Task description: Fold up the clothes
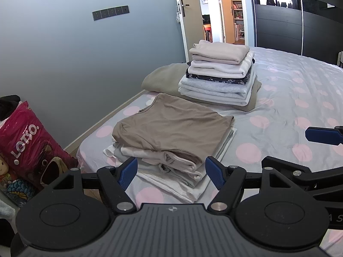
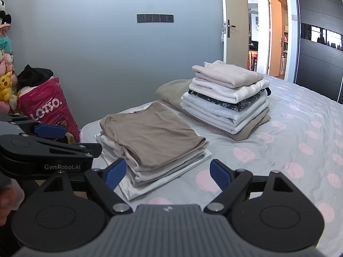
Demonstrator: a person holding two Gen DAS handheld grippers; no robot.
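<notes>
A low pile of folded clothes topped by a tan shirt [image 1: 171, 126] [image 2: 150, 135] lies near the bed's left corner. Behind it stands a taller stack of folded clothes [image 1: 220, 72] [image 2: 227, 98] on a khaki garment. My left gripper [image 1: 171, 172] is open just in front of the low pile, whose near edge shows between the blue pads untouched. My right gripper [image 2: 168, 174] is also open, beside the left one, at the pile's near right corner, holding nothing. One of its blue pads [image 1: 321, 136] shows at the right edge of the left wrist view.
The bed [image 1: 289, 98] [image 2: 289, 141] has a grey sheet with pink dots, bare to the right of the piles. A pink bag [image 1: 32, 141] [image 2: 49, 109] and plush toys [image 2: 6, 81] sit on the floor at the left by the grey wall. An open door and a dark wardrobe [image 1: 278, 21] stand behind.
</notes>
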